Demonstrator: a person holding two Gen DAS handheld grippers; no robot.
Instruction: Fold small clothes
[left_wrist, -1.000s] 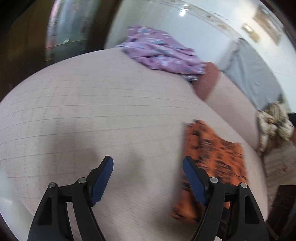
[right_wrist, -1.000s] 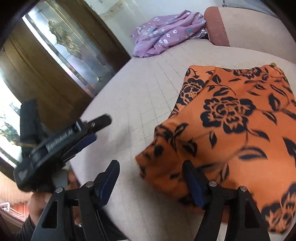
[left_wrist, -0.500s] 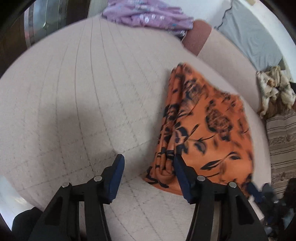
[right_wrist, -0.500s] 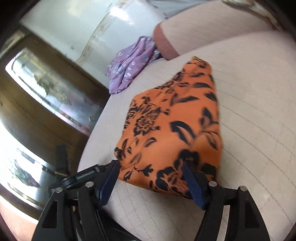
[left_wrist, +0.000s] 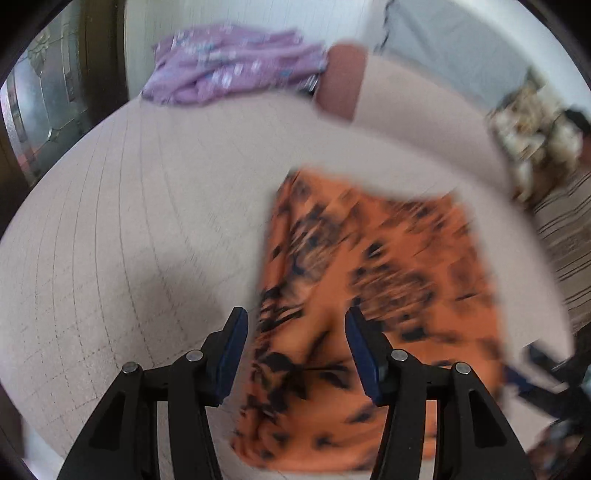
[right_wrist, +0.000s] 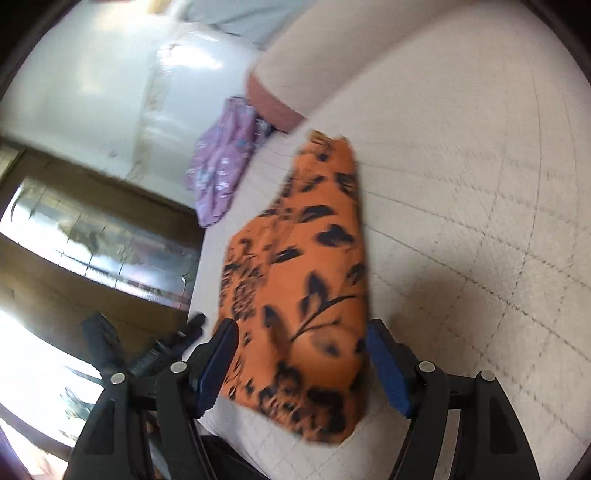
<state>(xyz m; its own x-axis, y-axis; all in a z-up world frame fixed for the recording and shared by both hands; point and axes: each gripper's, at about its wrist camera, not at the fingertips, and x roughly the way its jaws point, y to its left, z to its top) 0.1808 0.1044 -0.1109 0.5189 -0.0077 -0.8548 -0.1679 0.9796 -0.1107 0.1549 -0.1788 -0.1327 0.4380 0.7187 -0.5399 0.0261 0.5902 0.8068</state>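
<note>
Both cameras have swung in over the orange floral garment (left_wrist: 369, 295) since a second ago; it was off to the side of the left view and now fills the space ahead of both grippers. Left gripper's jaws narrowed over that second and have since levelled off.

Bed (left_wrist: 129, 240), beige with a grid-stitched cover, carries everything. The garment lies near the bed's near edge, one long side running toward the far bolster (left_wrist: 343, 81). A purple floral garment (left_wrist: 229, 70) sits bunched at the far corner, well apart, likely waiting its turn.

Orange cloth looks already doubled over: roughly rectangular, thick rounded fold along the near end in the right view, black flower print, soft and limp. Motion blur hides finer creases.

Left gripper (left_wrist: 295, 328) about half open, straddling the garment's near left edge, pads not pressing it. Right gripper (right_wrist: 301, 350) wide open, its jaws either side of the near folded end, nothing clamped. Probably both lining up on the near end for the next fold.
</note>
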